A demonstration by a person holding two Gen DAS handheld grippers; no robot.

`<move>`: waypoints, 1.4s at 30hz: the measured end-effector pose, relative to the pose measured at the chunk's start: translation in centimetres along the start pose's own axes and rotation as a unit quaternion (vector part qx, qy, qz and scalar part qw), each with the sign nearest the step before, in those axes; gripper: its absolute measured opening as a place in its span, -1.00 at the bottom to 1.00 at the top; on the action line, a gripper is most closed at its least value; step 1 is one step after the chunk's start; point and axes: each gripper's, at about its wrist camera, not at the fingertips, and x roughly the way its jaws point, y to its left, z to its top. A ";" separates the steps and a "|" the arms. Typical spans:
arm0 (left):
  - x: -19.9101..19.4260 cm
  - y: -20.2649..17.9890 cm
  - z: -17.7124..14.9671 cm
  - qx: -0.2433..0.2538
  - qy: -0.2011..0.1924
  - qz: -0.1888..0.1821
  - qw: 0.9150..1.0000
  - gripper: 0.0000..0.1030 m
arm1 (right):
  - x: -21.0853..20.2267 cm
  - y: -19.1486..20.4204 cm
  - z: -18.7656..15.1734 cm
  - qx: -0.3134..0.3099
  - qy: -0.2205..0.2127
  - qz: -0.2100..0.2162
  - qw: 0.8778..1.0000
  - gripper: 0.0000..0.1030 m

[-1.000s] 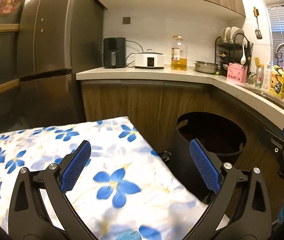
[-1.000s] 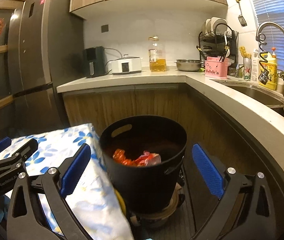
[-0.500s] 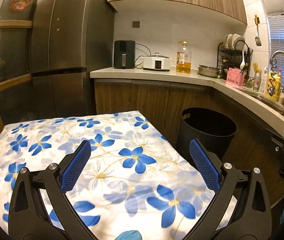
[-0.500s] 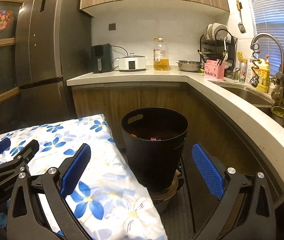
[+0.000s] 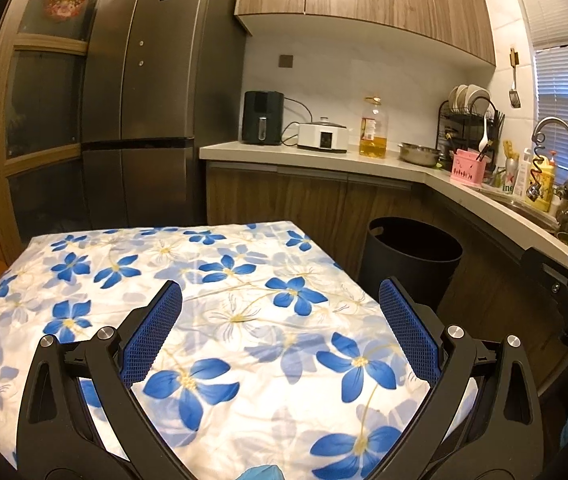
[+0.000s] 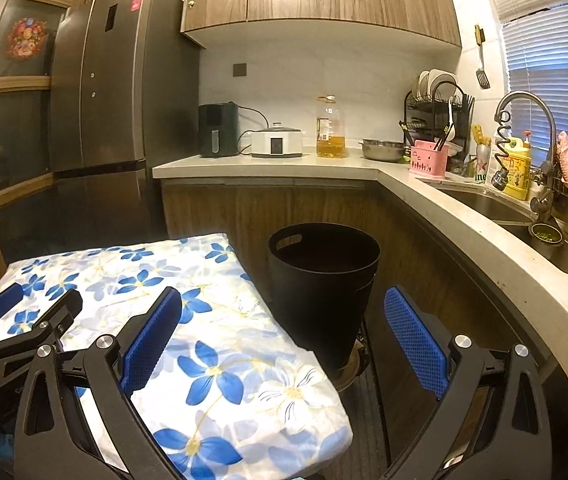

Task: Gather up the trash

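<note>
Holding both grippers empty, I see the left gripper (image 5: 279, 332) and right gripper (image 6: 284, 332) spread wide; the bin (image 6: 324, 280) stands at twelve o'clock between the right jaws, beside the table (image 6: 123, 264).

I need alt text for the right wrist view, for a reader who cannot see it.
The open right gripper points at a black trash bin on the floor beside a table with a blue-flowered cloth. The left gripper shows at far left; a kitchen counter and sink lie behind.
</note>
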 end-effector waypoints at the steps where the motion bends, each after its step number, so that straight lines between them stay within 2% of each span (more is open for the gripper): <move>1: -0.3 0.2 -0.1 0.000 0.000 0.000 1.000 0.89 | -0.3 0.2 -0.1 -0.001 -0.001 0.000 1.000 0.89; 16: -3.5 1.8 -0.6 -0.009 -0.008 0.008 1.000 0.89 | -3.2 1.9 -0.4 -0.008 -0.018 0.007 1.000 0.89; 42: -4.0 1.2 -0.4 -0.006 -0.008 0.009 1.000 0.89 | -3.5 1.9 -0.4 -0.004 -0.022 0.006 1.000 0.89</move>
